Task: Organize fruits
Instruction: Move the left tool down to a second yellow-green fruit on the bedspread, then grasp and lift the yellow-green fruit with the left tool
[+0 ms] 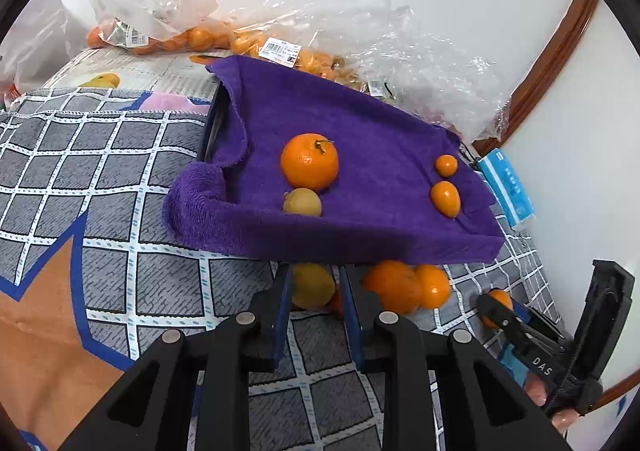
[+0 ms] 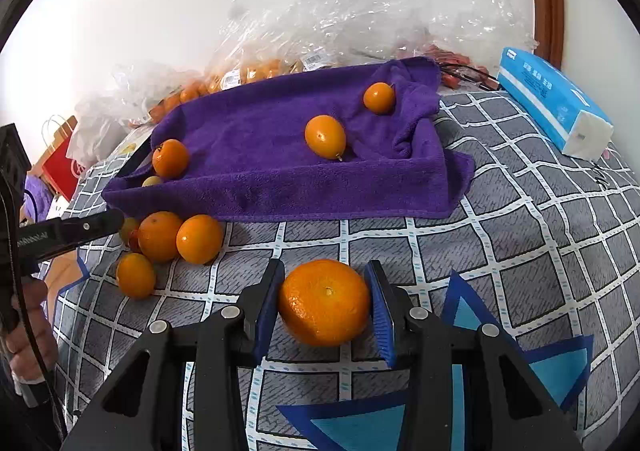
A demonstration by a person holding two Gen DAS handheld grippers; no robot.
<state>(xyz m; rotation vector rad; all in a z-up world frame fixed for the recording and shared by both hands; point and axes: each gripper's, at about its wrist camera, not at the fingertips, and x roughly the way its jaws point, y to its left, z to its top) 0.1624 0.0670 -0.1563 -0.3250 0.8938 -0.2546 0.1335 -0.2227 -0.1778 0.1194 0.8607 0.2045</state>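
A purple towel-lined tray [image 1: 360, 123] [image 2: 260, 139] holds a mandarin [image 1: 309, 161], a small yellow fruit [image 1: 302, 202] and two kumquats [image 1: 445, 198]. My left gripper [image 1: 314, 283] is open, its fingers either side of a yellow fruit [image 1: 312, 285] on the cloth in front of the tray, beside a cluster of oranges [image 1: 404, 285]. My right gripper [image 2: 326, 297] is open around a large mandarin [image 2: 324, 301] resting on the cloth; its pads stand close to the fruit, contact unclear. The cluster also shows in the right wrist view [image 2: 180, 237].
Clear plastic bags of oranges [image 1: 248, 39] lie behind the tray against the white wall. A blue tissue pack [image 2: 554, 105] lies right of the tray. The surface is a grey checked cloth [image 2: 520, 231]. A red paper bag [image 2: 60, 167] stands at far left.
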